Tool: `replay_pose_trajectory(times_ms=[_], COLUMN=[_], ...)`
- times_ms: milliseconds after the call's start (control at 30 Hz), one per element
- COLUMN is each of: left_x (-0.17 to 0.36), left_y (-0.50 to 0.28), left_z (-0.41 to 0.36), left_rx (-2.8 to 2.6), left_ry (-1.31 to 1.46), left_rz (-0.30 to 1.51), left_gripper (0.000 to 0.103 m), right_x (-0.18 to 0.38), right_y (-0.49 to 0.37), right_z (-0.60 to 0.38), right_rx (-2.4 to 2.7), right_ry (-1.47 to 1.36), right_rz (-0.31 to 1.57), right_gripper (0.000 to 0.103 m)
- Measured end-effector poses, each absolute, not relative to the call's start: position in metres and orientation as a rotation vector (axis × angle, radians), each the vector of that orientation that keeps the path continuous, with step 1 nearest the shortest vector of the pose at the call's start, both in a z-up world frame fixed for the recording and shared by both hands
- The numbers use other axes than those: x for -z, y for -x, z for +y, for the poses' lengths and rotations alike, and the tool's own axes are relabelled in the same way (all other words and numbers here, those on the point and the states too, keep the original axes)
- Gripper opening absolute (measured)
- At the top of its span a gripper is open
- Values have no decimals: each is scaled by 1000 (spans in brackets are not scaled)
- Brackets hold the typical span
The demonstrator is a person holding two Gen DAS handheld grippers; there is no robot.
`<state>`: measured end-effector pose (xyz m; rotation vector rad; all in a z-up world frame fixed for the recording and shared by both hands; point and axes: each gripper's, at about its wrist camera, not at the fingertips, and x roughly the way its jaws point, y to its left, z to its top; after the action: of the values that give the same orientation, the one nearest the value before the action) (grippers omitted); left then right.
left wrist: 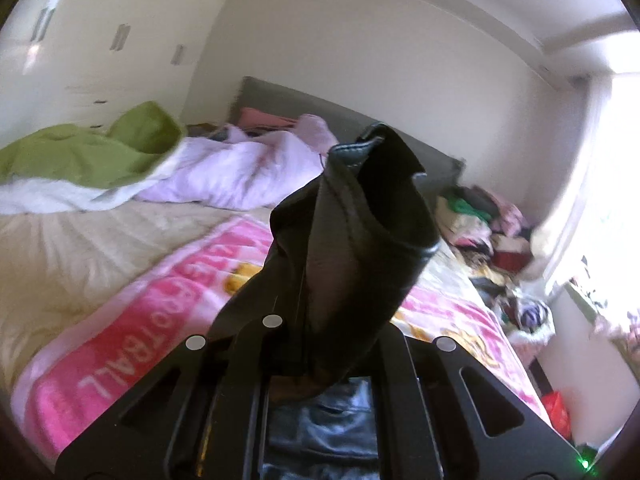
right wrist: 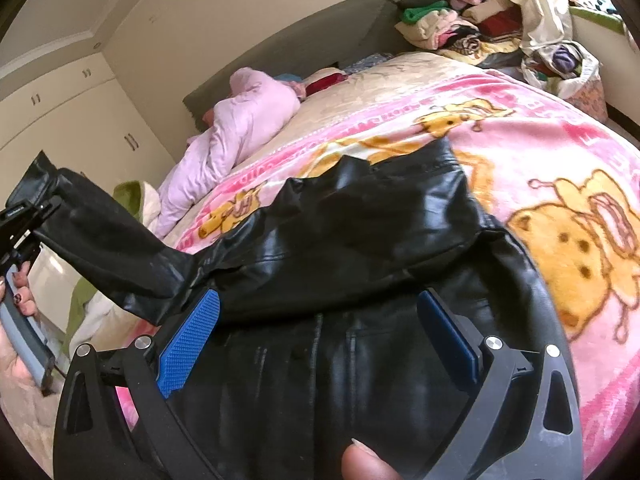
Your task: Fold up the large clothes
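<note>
A black leather jacket [right wrist: 360, 232] lies on a pink cartoon blanket [right wrist: 540, 152] on the bed. My left gripper [left wrist: 316, 340] is shut on the jacket's sleeve [left wrist: 360, 240], which rises in front of the camera with its cuff pointing up and hides the fingertips. In the right wrist view that gripper [right wrist: 24, 216] is at the far left, held by a hand, with the sleeve [right wrist: 112, 248] stretched out from the jacket's body. My right gripper [right wrist: 320, 328] is open just above the jacket's front, its blue pads [right wrist: 188, 336] wide apart with leather below them.
A lilac quilt [left wrist: 240, 172] and a green blanket [left wrist: 80, 152] are bunched near the grey headboard [left wrist: 304, 104]. A pile of mixed clothes [right wrist: 460, 24] fills the far corner by the window. White wardrobes [left wrist: 100, 40] line the wall. A fingertip [right wrist: 360, 460] shows at the bottom edge.
</note>
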<state>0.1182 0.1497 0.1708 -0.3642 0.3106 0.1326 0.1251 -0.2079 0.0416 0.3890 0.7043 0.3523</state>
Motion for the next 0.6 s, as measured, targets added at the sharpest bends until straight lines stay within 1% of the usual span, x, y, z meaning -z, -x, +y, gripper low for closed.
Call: replay_pose_trajectory(times_ms=[300,600], left_x=[-140,-97], left_y=[-141,-161], left_z=[78,14], left_rx=[33,159], left_ry=[284,169], left_rz=[376,470], left_gripper=[2,3], right_x=[-38,-35], right_y=[-119,-119], right_z=[-243,-276], right_rx=[-287,-189], right_ry=[-413,-442], right_rz=[688,677], right_gripper=[99,99])
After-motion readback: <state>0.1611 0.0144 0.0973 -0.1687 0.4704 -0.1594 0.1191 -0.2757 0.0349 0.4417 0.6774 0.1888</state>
